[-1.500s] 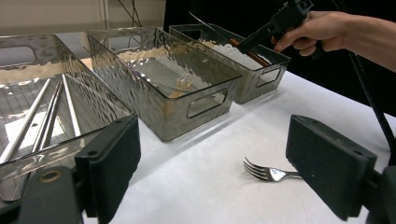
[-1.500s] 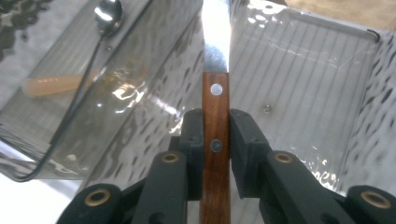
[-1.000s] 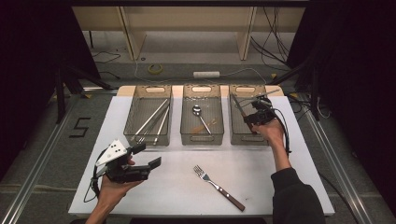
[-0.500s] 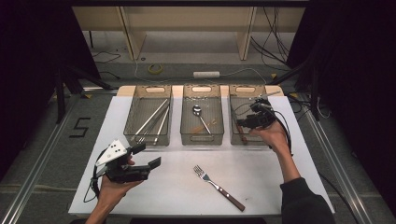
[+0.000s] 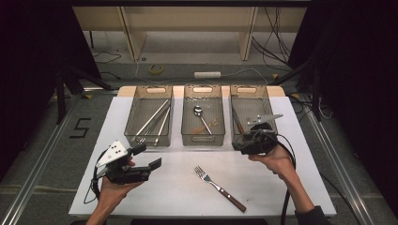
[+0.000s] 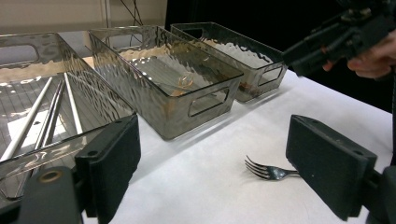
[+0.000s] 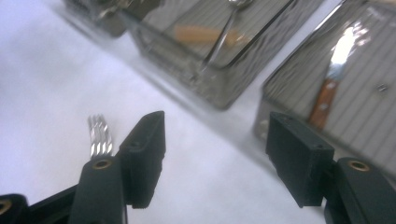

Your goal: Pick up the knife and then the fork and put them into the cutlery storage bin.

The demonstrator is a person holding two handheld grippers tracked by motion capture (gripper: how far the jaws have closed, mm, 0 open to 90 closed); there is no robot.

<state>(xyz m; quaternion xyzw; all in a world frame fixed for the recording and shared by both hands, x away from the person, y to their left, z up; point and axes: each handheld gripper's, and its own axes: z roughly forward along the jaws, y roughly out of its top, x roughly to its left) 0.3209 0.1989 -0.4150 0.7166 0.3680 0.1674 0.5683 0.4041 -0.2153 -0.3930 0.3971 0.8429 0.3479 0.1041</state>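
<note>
I take the silver fork with the brown wooden handle [image 5: 219, 188] as my landmark; it lies flat on the white tabletop [image 5: 178, 197], tines pointing toward the far trays, handle toward the near right edge.

My right claw [image 5: 237, 143] hangs above and to the far right of the fork, just over the near end of the right-hand smoky clear plastic tray [image 5: 250, 97]. Its jaws have just been opening and stand released, with nothing between them. In the right gripper view the fork's tines [image 7: 99, 135] show just beyond the left jaw, well apart from the pads, and a wooden-handled knife [image 7: 329, 88] lies inside that right tray, farther off.

My left claw [image 5: 146, 157] sits to the left of the fork, near it but not touching, jaws spread wide and empty. In the left gripper view the fork [image 6: 268, 171] lies on the tabletop between the two jaws but beyond them, nearer the right jaw.

Beyond the fork, the middle clear tray [image 5: 202, 138] holds a spoon [image 5: 201, 115], and the left clear tray [image 5: 151, 140] holds long metal chopsticks [image 5: 154, 119].
</note>
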